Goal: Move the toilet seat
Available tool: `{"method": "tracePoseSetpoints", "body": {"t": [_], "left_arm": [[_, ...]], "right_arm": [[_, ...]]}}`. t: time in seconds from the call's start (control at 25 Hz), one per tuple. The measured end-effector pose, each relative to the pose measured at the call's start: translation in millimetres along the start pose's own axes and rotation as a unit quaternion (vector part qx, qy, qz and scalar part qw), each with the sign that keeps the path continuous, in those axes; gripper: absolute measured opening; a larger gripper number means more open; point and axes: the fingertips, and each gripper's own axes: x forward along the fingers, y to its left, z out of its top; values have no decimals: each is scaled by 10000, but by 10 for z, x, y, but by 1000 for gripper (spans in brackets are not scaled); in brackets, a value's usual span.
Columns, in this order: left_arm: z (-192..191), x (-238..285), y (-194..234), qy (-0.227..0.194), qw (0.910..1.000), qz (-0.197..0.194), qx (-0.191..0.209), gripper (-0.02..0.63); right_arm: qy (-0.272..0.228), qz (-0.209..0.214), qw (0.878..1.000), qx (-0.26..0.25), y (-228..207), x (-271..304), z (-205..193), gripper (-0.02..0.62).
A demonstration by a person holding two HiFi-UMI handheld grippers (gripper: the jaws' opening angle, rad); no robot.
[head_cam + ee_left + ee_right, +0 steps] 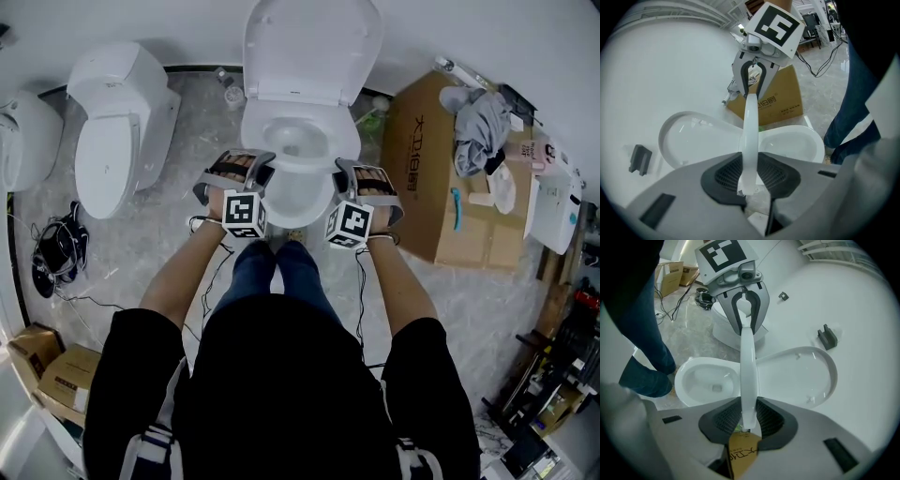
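Two tools grip one toilet seat (748, 359), one at each side of its ring. The left tool (749, 182) has its dark ribbed pads clenched on the seat's thin white edge, and the right tool (749, 420) clamps the opposite edge in the same way. Each tool's camera looks along the seat edge-on and shows the other tool biting it at the far end.

The seat is raised off the bowl (292, 141) and stands tilted between the bowl and the lid (309, 47). The lid is fully up against the wall. From the left gripper view the lid's inner face lies left of the seat and the bowl right of it; from the right gripper view the order is reversed.

In the head view the person stands just in front of the toilet with both arms stretched forward. The marker cubes (245, 214) on the tools sit above the wrists. Blue trouser legs (281, 272) show between the arms.

A second toilet (117, 122) with its lid shut stands to the left on the marbled floor (178, 234). A tangle of black cables (56, 248) lies beside it. To the right, near the bowl, sits a large cardboard box (422, 169) with a grey cloth (480, 122) on top. Smaller cardboard boxes (52, 370) lie at the lower left.
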Motion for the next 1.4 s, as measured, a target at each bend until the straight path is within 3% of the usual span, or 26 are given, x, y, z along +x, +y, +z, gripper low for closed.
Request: {"method": "tracePoseSetpoints", "body": {"t": [1.4], "left_arm": [[-40,377,1697,-61,9947,518,-891,84]], "right_arm": [[-49,-199,9970,751,-1685,430,-20,98]]}}
